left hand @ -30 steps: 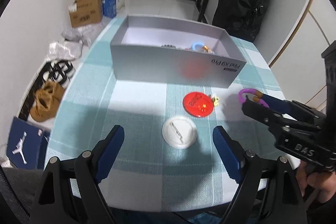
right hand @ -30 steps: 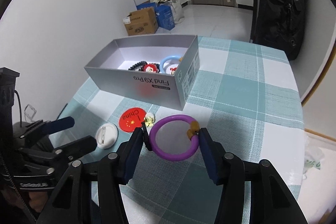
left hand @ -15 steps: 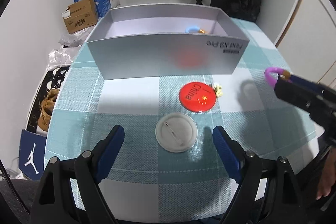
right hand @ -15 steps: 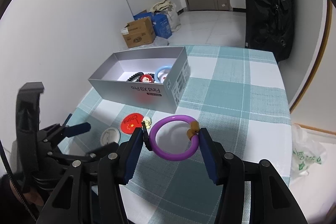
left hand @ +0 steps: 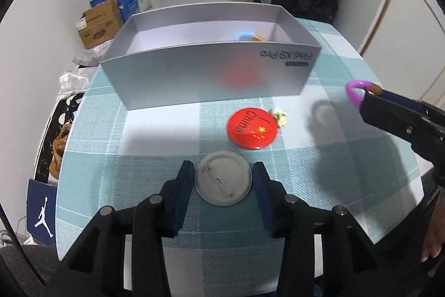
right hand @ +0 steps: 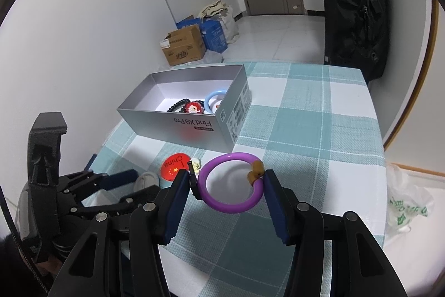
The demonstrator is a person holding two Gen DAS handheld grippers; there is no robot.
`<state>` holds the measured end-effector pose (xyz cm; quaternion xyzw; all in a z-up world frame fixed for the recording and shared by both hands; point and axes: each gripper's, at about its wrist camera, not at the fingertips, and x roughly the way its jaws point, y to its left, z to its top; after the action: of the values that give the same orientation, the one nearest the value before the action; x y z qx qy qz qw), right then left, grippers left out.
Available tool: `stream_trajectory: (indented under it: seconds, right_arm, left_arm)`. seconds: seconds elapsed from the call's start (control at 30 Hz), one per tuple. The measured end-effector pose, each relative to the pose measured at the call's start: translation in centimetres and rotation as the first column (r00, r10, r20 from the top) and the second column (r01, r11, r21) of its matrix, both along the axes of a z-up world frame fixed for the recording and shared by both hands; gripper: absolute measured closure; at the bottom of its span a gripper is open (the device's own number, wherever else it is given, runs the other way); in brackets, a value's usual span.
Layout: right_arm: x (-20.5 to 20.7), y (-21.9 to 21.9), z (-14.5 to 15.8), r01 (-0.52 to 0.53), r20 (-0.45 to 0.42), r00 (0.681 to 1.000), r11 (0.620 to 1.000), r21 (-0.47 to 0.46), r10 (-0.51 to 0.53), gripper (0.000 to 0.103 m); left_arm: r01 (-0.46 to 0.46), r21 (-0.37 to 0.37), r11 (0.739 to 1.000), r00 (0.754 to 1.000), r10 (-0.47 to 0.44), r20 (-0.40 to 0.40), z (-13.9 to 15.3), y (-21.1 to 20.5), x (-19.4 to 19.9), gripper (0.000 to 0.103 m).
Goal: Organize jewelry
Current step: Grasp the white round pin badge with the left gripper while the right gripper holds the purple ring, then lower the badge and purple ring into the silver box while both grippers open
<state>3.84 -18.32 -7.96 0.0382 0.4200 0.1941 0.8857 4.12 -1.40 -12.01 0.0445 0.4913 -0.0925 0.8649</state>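
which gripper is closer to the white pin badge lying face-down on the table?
Left. The left gripper has its jaws on either side of the white pin badge, closed in on it. The right gripper is off to the right, holding the purple bracelet above the table.

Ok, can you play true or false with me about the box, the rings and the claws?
1. The right claw holds a purple ring. True.
2. The grey box has nothing inside. False: a blue ring and dark beads lie in it.
3. The red badge lies on the table, outside the box. True.
4. The left claw grips the red badge. False: its fingers flank a white badge.
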Motion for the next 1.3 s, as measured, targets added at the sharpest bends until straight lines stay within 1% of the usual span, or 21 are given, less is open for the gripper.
stream_trajectory:
  seconds: [0.13, 0.27, 0.5, 0.67, 0.73, 0.87, 0.97, 1.2, 1.3]
  right_arm:
    - [0.0, 0.0, 0.0, 0.001, -0.001, 1.000, 1.000, 0.001, -0.001, 0.050]
    - [0.0, 0.0, 0.1, 0.003, 0.002, 1.000, 1.000, 0.006, -0.003, 0.050]
    - [0.2, -0.3, 0.1, 0.013, -0.002, 1.000, 1.000, 0.028, -0.013, 0.050]
    - [0.3, -0.7, 0.5, 0.022, -0.001, 1.000, 0.997, 0.079, -0.023, 0.050]
    - [0.2, -0.9, 0.9, 0.022, 0.016, 1.000, 0.994, 0.109, -0.023, 0.050]
    - [0.0, -1.0, 2.5, 0.001, 0.094, 0.995, 0.985, 0.174, -0.017, 0.050]
    - [0.2, -0.7, 3.3, -0.013, 0.131, 0.991, 0.980, 0.196, -0.013, 0.050]
    - [2.5, 0.1, 4.1, -0.031, 0.140, 0.990, 0.972, 0.234, -0.002, 0.050]
    - [3.8, 0.7, 4.2, -0.062, 0.158, 0.987, 0.964, 0.260, 0.021, 0.050]
  left_arm:
    - [0.022, -0.015, 1.000, 1.000, -0.022, -0.004, 0.0, -0.2, -0.2, 0.065]
    - [0.023, -0.030, 0.999, 1.000, -0.023, 0.002, 0.3, -0.1, -0.3, 0.065]
    - [0.016, -0.035, 0.999, 0.998, -0.013, 0.066, 1.5, -0.3, -0.8, 0.065]
    - [0.013, -0.069, 0.998, 0.996, -0.007, 0.092, 2.2, 0.0, -0.9, 0.065]
    - [0.001, -0.087, 0.996, 0.993, 0.009, 0.114, 2.7, 0.3, -0.8, 0.065]
    - [-0.022, -0.119, 0.993, 0.985, 0.042, 0.169, 4.0, 0.9, -0.6, 0.065]
    - [-0.029, -0.151, 0.988, 0.976, 0.060, 0.209, 5.1, 1.3, -0.3, 0.065]
    - [-0.037, -0.185, 0.982, 0.969, 0.081, 0.234, 5.9, 1.9, 2.0, 0.065]
    - [-0.038, -0.196, 0.980, 0.967, 0.086, 0.238, 5.8, 2.5, 3.2, 0.065]
